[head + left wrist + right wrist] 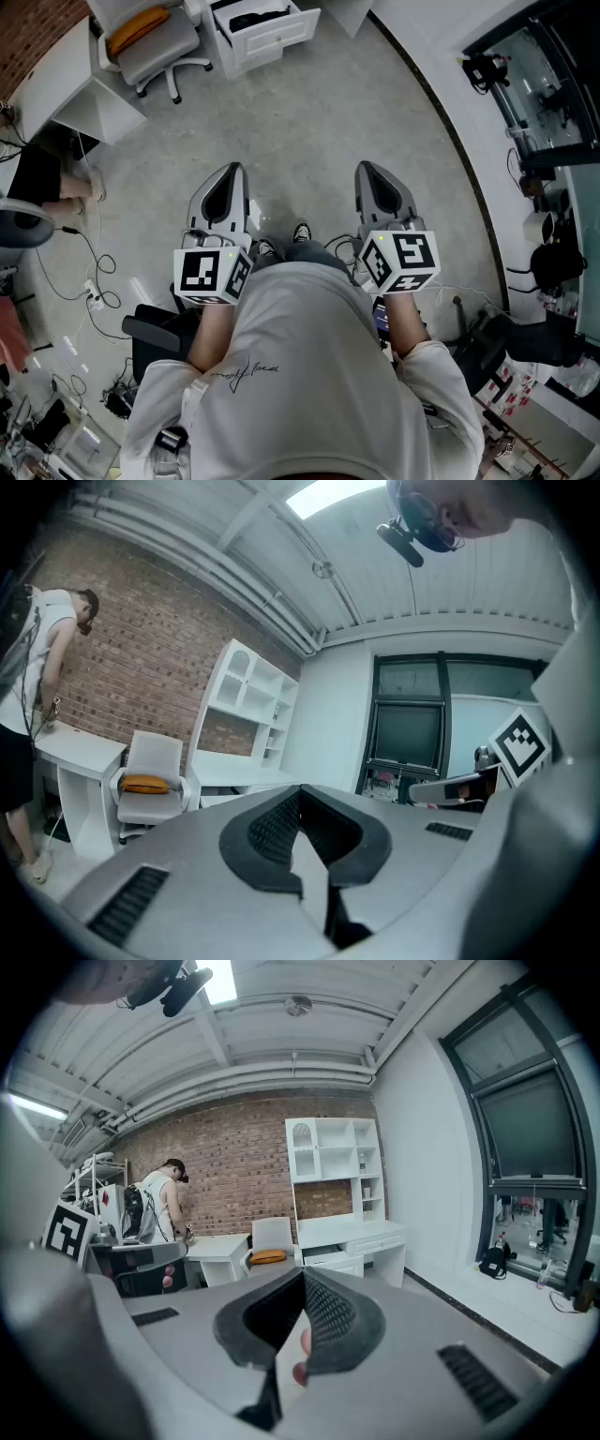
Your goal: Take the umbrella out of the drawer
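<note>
The left tool (228,178) and right tool (373,176) were held clenched and empty, as the open drawer (274,39), where the dark umbrella (258,19) was judged to lie, was not yet reached.

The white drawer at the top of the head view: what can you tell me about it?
The drawer is white and looks like painted wood, with a framed panel front. It stands pulled open at the far end of the grey floor, just right of a white swivel chair. A dark thing lies inside; what it is cannot be told from here.
</note>
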### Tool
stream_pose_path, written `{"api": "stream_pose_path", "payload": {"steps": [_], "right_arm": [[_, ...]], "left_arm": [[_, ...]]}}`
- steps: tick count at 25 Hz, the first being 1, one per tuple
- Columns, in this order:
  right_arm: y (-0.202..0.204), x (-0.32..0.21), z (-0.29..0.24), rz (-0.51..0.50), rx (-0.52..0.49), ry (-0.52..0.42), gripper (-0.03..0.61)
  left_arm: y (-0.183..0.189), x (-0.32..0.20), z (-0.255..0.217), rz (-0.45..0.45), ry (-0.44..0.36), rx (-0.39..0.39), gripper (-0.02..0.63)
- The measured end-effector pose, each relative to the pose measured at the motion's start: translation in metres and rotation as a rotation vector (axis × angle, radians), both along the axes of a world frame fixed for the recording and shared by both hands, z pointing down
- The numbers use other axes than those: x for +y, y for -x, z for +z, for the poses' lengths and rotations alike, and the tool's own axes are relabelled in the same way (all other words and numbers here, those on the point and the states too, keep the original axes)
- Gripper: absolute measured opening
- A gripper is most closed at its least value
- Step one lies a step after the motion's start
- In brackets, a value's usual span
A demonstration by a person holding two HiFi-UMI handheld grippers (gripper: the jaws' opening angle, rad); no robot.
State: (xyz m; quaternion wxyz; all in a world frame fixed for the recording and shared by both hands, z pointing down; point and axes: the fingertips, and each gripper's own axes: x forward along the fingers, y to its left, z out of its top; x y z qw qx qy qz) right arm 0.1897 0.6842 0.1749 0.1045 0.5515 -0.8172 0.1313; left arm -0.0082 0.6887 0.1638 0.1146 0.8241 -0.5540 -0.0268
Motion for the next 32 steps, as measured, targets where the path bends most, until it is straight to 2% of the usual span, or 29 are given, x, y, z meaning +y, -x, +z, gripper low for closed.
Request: {"api": "stream_pose_path", "payload": {"steps": [5,10,18,24,32], "right_arm": [[0.015,0.011,0.006,0.018,0.011,-0.017,0.023],[0.038,0.018,0.002,-0.002,-0.059,-0.035,0.025],[0.043,-0.002,0.005,-0.004,-0.037,-0.025,0.025],[0.041,-0.031,0.006,-0.027,-0.043,-0.027,0.025],[0.037,-0.097,0.011,-0.064,-0.051,-0.021,0.025]], "left_arm": [[0.015,0.011,0.007,0.029,0.004,0.001,0.015],[0.034,0.017,0.007,0.025,-0.004,0.022,0.015],[0.037,0.001,0.000,0.021,-0.026,0.006,0.016],[0.031,-0.023,-0.003,0.008,-0.031,0.014,0.017],[0.017,-0.082,0.004,0.009,-0.019,-0.027,0.017]]}}
